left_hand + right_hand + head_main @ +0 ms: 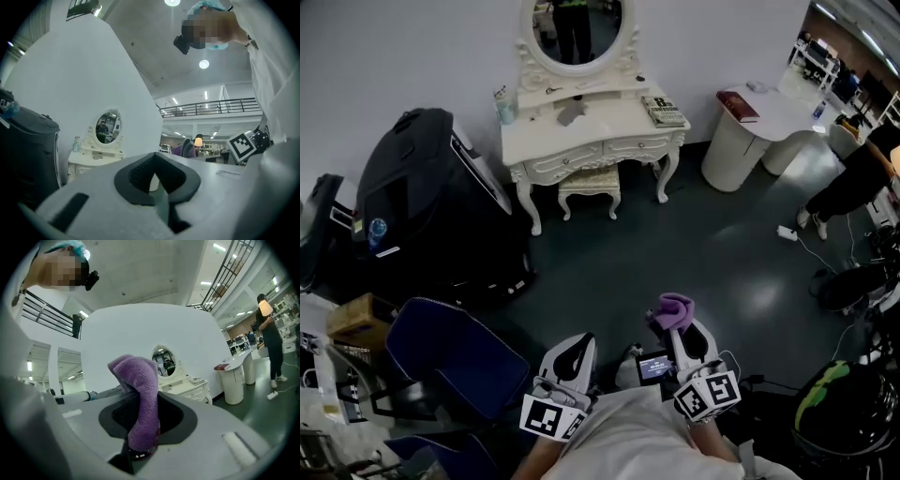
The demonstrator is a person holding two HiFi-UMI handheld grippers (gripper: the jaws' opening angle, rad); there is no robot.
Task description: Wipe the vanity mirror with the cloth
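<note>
The oval vanity mirror point(577, 33) stands on a white dressing table point(614, 125) against the far wall, a few steps ahead of me. It also shows small in the left gripper view as the mirror point(107, 127) and in the right gripper view as the mirror point(163, 361). My right gripper point(679, 328) is held low near my body, shut on a purple cloth point(673, 308) that sticks up from its jaws; the cloth point(141, 394) fills the middle of the right gripper view. My left gripper point(573, 354) is beside it, shut and holding nothing.
A white stool point(589, 187) sits under the dressing table. A big black chair point(422, 206) stands left, a blue chair point(455, 361) near me. White round tables point(750, 131) and a person point(862, 173) are at the right, with cables on the dark floor.
</note>
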